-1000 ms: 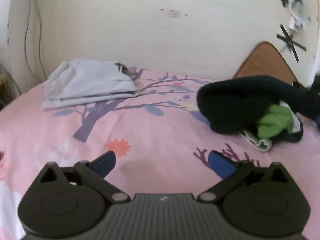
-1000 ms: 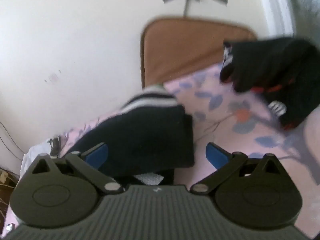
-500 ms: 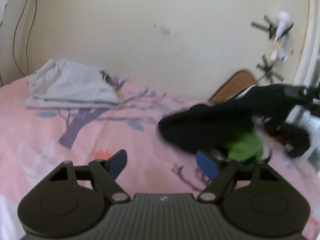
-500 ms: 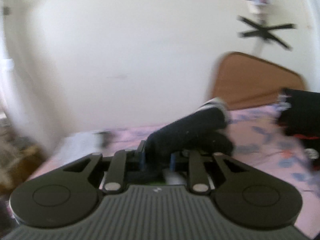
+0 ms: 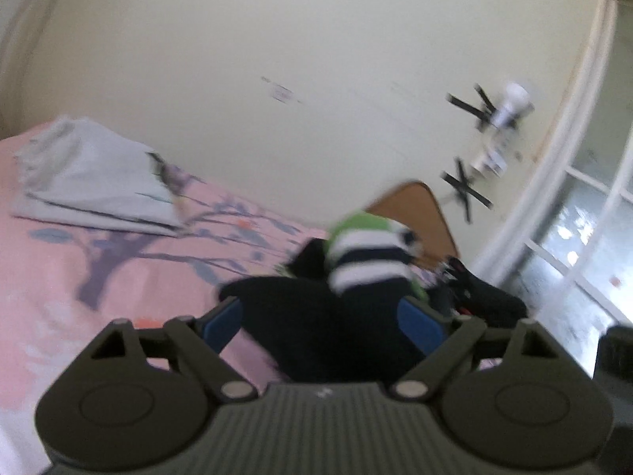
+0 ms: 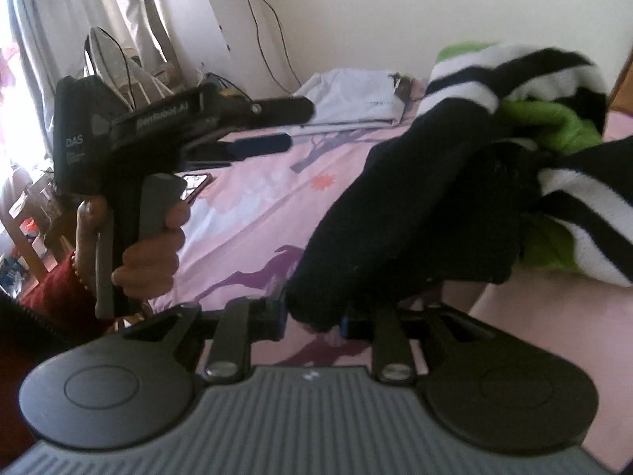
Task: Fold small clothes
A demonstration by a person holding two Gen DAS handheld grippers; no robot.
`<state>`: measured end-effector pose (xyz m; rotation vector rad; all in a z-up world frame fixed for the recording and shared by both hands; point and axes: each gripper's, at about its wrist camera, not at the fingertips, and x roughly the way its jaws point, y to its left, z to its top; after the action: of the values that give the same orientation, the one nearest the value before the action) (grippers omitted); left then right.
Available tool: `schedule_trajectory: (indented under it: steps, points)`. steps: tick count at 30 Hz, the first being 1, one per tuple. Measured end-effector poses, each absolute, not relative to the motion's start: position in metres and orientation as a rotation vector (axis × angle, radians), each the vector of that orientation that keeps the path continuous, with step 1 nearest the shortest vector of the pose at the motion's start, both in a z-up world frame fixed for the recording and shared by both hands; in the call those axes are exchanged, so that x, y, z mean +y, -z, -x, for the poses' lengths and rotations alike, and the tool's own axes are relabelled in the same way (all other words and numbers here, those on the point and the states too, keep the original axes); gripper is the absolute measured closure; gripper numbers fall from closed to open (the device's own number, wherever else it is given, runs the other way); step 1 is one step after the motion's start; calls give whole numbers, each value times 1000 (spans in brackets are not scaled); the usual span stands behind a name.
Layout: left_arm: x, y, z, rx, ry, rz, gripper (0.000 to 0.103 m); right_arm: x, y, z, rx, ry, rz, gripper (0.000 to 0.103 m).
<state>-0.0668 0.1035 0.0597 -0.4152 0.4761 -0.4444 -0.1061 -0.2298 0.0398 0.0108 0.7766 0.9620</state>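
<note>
A small dark garment (image 6: 419, 206) with black-and-white striped cuffs and green lining hangs over the pink floral bed. My right gripper (image 6: 312, 322) is shut on its dark edge and holds it up. In the left wrist view the same garment (image 5: 328, 316) lies between the blue pads of my left gripper (image 5: 322, 322), which is open and not touching it as far as I can tell. The left gripper (image 6: 277, 126) also shows in the right wrist view, open, held by a hand.
A folded light grey garment (image 5: 91, 174) lies at the far left of the bed (image 5: 79, 277) by the wall. Another dark garment (image 5: 482, 297) lies at the right near a brown headboard (image 5: 419, 206). An iron (image 6: 114, 63) and cables stand beside the bed.
My right gripper closed on the dark garment and lifted it, swinging left. My left gripper moved toward the garment, which now sits between its open fingers.
</note>
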Motion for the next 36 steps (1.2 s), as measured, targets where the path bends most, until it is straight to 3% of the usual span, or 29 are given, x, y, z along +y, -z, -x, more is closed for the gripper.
schedule_trajectory:
  steps: [2, 6, 8, 9, 10, 11, 12, 17, 18, 19, 20, 21, 29, 34, 36]
  points:
    - [91, -57, 65, 496, 475, 405, 14, -240, -51, 111, 749, -970, -27, 39]
    - [69, -50, 49, 575, 524, 431, 21, -267, -82, 110, 602, -852, -3, 37]
    - [61, -47, 44, 626, 558, 457, 31, -292, -96, 94, 550, -730, -51, 36]
    - [58, -44, 43, 649, 576, 464, 44, -301, -100, 82, 539, -662, -81, 33]
    - [53, -41, 42, 674, 593, 468, 64, -304, -98, 69, 531, -598, -106, 23]
    - [48, -38, 42, 696, 598, 466, 73, -314, -98, 53, 525, -526, -133, 15]
    - [45, -37, 42, 706, 595, 462, 83, -317, -96, 38, 521, -470, -153, 15]
    - [51, -39, 52, 683, 579, 476, 88, -320, -57, -42, 651, -333, -239, 15]
    - [54, -42, 54, 670, 575, 479, 88, -323, -46, -49, 681, -311, -251, 16]
    - [58, -45, 55, 656, 569, 485, 88, -319, -36, -54, 702, -307, -266, 33]
    - [64, -48, 57, 642, 561, 492, 88, -316, -29, -57, 719, -329, -288, 81]
    - [68, -52, 58, 632, 553, 502, 88, -316, -23, -53, 736, -364, -302, 98]
    - [110, -65, 61, 551, 476, 599, 91, -295, -96, 43, 503, -626, -183, 97]
    - [135, -59, 62, 541, 433, 650, 94, -270, -108, 99, 539, -975, -101, 97]
    - [138, -52, 61, 563, 440, 648, 93, -257, -102, 113, 555, -1062, -46, 91]
